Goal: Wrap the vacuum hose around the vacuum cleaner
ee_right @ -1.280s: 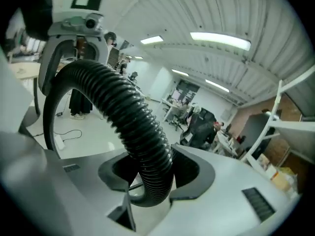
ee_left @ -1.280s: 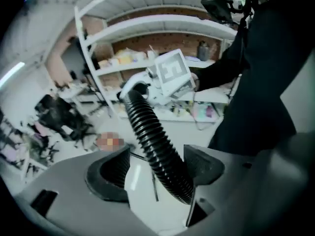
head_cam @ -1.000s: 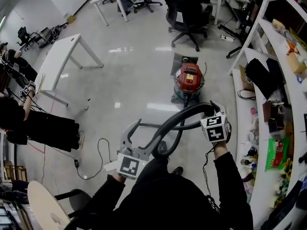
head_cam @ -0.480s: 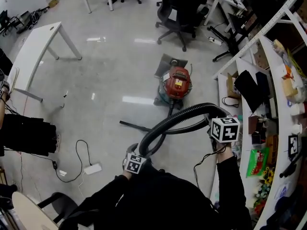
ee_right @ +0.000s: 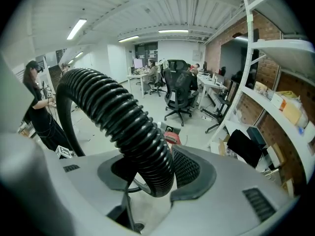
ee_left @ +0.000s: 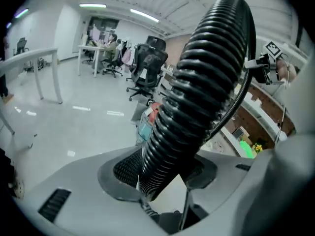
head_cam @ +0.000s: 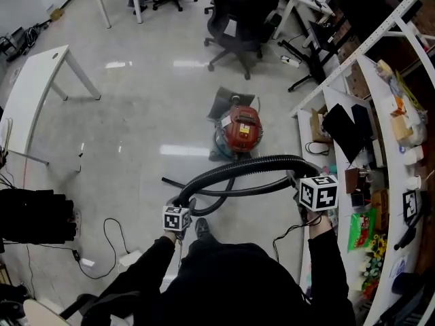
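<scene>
The red vacuum cleaner (head_cam: 239, 129) stands on the floor ahead of me. Its black ribbed hose (head_cam: 238, 166) arcs between both grippers. My left gripper (head_cam: 181, 201) is at the arc's left end; its jaws are closing, with the hose (ee_left: 197, 97) between them and touching both pads. At the arc's right end, my right gripper (head_cam: 304, 175) is shut on the hose (ee_right: 123, 122). The left gripper (ee_left: 162, 173) looks along the hose toward the vacuum cleaner (ee_left: 147, 119). Behind the right gripper (ee_right: 157, 176), the vacuum cleaner (ee_right: 170, 138) shows small.
A black tube (head_cam: 204, 190) lies on the floor under the hose. Black office chairs (head_cam: 234, 15) stand beyond the vacuum cleaner, a white table (head_cam: 34, 90) at left, cluttered shelves (head_cam: 384, 155) at right. A cable (head_cam: 109, 233) and a person in black (head_cam: 34, 216) are at lower left.
The left gripper's wide-open jaws have closed in on the hose. The hose arc has flattened and spread wider. The right gripper has kept its hold.
</scene>
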The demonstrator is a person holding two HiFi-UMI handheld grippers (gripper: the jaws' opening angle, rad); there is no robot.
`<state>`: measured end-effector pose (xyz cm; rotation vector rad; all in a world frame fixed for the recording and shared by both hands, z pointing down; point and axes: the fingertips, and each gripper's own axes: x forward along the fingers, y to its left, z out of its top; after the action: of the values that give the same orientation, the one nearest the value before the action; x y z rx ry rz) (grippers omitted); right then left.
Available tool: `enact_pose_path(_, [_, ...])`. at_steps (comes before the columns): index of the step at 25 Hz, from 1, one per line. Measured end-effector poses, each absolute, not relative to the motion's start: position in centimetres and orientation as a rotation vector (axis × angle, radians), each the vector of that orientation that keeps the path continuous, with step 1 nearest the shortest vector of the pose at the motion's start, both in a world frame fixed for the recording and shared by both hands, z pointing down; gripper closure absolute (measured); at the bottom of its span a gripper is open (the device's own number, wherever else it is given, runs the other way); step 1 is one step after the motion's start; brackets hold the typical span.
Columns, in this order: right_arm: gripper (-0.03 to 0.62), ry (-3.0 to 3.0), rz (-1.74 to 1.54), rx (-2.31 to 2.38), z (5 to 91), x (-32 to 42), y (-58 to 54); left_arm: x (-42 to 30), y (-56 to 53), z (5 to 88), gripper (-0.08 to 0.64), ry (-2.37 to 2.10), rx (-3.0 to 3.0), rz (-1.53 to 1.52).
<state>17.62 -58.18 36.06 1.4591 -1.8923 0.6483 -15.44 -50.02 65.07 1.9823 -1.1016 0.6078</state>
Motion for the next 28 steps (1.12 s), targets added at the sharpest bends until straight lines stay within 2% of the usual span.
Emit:
enact_pose_path(5, [0.394,-1.874,0.694,1.471,37.5,19.5,-58.4,-17.9,-57.1,60.9,0.341,-1.225,2.012,0.493])
enact_pose_path(11, [0.396,-1.85,0.766,1.434,41.4,23.5,-59.0,-17.0,-63.0,57.8,0.342,-1.259,2.091,0.511])
enact_pose_path(20, [0.396,-1.844,0.883,1.34,48.0,31.5,-62.6,-11.9,-67.4,54.5,0.351,-1.335,2.106,0.598])
enact_pose_path(28, [0.396,-1.804,1.029,1.287,55.5,40.2,-66.5,-5.0,-72.5,53.6,0.357,-1.369,2.129,0.851])
